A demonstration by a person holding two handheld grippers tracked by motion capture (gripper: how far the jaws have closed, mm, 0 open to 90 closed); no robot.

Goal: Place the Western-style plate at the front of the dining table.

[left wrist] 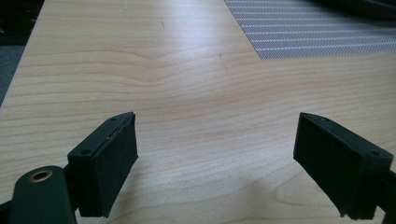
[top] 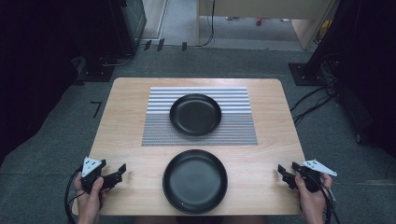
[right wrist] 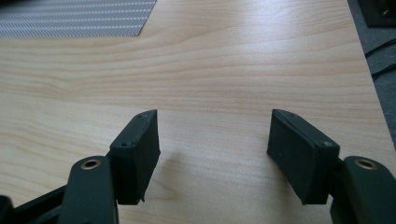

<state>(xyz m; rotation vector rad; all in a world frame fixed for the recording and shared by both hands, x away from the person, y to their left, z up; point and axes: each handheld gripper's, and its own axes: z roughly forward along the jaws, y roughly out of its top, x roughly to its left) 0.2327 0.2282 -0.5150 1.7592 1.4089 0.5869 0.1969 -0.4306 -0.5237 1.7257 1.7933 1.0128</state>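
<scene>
Plate (top: 195, 181) sitting at near table edge, centred between both grippers, touching neither | left gripper (top: 117, 171) hovering near left edge, jaws standing apart, gripping nothing | right gripper (top: 285, 171) hovering near right edge, jaws apart, gripping nothing | second plate (top: 195, 114) resting on striped mat (top: 159, 133) behind | table (top: 126, 121) wooden

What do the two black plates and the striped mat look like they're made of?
Near plate and far plate: matte black with a soft rim sheen, probably glazed ceramic or melamine; can't tell which. Placemat: fine grey-white ribbed lines, apparently woven vinyl or fabric. Table: pale wood grain, possibly laminate.
</scene>
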